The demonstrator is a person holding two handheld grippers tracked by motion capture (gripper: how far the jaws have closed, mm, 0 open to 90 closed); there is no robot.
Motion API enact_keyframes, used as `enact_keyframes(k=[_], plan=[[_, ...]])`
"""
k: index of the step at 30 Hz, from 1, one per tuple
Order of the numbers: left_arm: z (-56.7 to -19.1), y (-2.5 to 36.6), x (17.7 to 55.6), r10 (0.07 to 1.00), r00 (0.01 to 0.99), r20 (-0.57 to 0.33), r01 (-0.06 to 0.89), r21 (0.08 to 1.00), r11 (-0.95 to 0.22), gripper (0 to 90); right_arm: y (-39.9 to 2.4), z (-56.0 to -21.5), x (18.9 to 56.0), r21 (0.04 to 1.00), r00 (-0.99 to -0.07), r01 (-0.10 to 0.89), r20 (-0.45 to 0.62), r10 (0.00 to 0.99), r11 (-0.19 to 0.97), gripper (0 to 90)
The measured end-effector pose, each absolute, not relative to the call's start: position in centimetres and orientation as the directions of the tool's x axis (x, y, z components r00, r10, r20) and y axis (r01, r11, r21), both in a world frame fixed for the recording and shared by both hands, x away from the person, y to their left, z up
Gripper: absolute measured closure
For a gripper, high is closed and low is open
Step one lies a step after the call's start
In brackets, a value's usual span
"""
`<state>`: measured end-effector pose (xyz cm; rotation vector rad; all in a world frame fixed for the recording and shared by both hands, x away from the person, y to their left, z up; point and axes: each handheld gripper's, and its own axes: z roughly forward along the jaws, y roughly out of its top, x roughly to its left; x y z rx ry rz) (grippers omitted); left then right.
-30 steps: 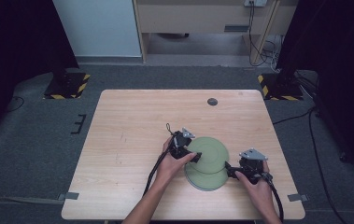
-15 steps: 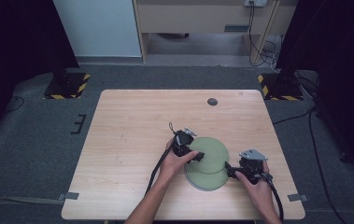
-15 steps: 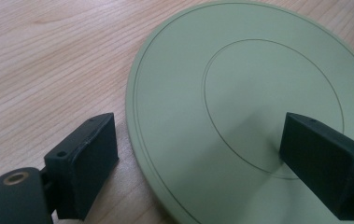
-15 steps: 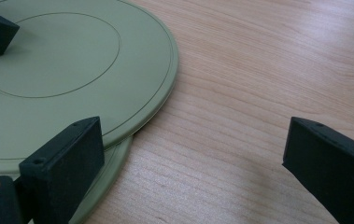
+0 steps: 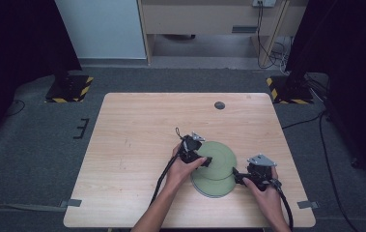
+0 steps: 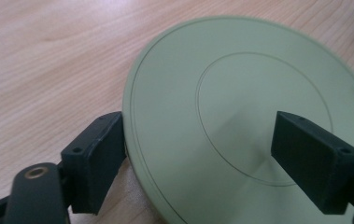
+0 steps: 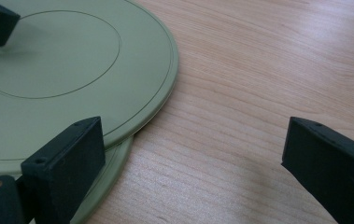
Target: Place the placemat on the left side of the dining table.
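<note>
Straddling top plate [image 6: 240,121] rim, left gripper [image 5: 197,153] jaws apart

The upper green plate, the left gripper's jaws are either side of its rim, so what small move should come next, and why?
Probably close the left gripper on the upper green plate. Its jaws stand open astride the rim, one outside the edge, one over the plate face, so nothing is gripped. That plate sits shifted off the lower plate. The right gripper is open at the lower plate's edge.
</note>
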<state>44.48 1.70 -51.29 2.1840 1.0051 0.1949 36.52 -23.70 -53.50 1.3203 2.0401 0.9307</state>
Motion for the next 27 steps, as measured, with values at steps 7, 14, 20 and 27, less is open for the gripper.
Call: enact_keyframes(k=[7, 14, 20, 27], plan=[[-50.0, 2.0, 43.9, 0.715, 0.688, -0.122, 0.570, 0.701, -0.429, 28.1, -23.6, -53.5, 36.5, 0.783, -0.374, 0.556, -0.066, 0.925, 0.281, 6.0], [-48.6, 2.2, 43.4, 0.702, 0.699, -0.134, 0.529, 0.758, -0.381, 46.1, -23.7, -53.5, 36.5, 0.782, -0.374, 0.557, -0.065, 0.925, 0.280, 5.7], [-48.2, 2.0, 43.2, 0.699, 0.703, -0.134, 0.522, 0.765, -0.377, 59.2, -23.7, -53.5, 36.5, 0.782, -0.375, 0.556, -0.066, 0.925, 0.281, 5.7], [-48.3, 2.1, 43.0, 0.708, 0.699, -0.106, 0.522, 0.752, -0.402, 65.0, -23.7, -53.5, 36.6, 0.781, -0.374, 0.558, -0.065, 0.925, 0.280, 5.1]])
